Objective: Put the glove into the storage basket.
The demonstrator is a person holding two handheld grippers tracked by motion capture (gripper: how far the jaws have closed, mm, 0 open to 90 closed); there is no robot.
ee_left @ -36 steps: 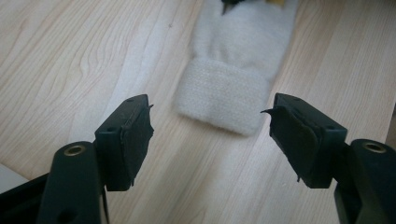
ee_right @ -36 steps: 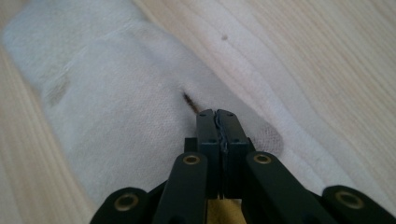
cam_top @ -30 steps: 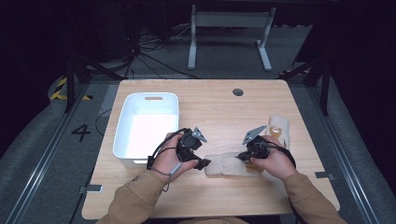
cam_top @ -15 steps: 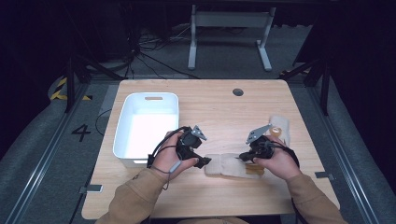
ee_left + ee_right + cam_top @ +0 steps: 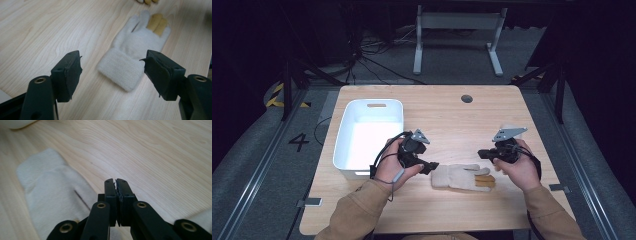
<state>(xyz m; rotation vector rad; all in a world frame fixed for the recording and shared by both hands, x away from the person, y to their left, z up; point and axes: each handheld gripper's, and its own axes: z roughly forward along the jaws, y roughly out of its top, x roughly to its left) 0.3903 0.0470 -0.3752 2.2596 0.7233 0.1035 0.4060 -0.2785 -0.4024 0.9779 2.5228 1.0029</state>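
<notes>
A cream knit glove point(image 5: 461, 177) with yellow fingertips lies flat on the wooden table point(image 5: 442, 120), cuff to the left. My left gripper point(image 5: 432, 168) stands open just left of the cuff; in the left gripper view its jaws point(image 5: 112, 65) frame the glove point(image 5: 130, 55) without touching it. My right gripper point(image 5: 484, 153) hovers a little beyond the glove's fingers, shut with nothing in it. In the right gripper view the closed jaws point(image 5: 116, 185) point over the glove point(image 5: 50, 195).
A white plastic bin point(image 5: 344, 150) stands at the left of the table, close to the left hand. A second cream item point(image 5: 506, 128) peeks out behind the right gripper's grey plate. A round cable hole point(image 5: 467, 98) is near the far edge.
My right gripper has drawn back from the glove's fingers, up and to the right. The glove now lies stretched out flat. The left hand has barely moved.
</notes>
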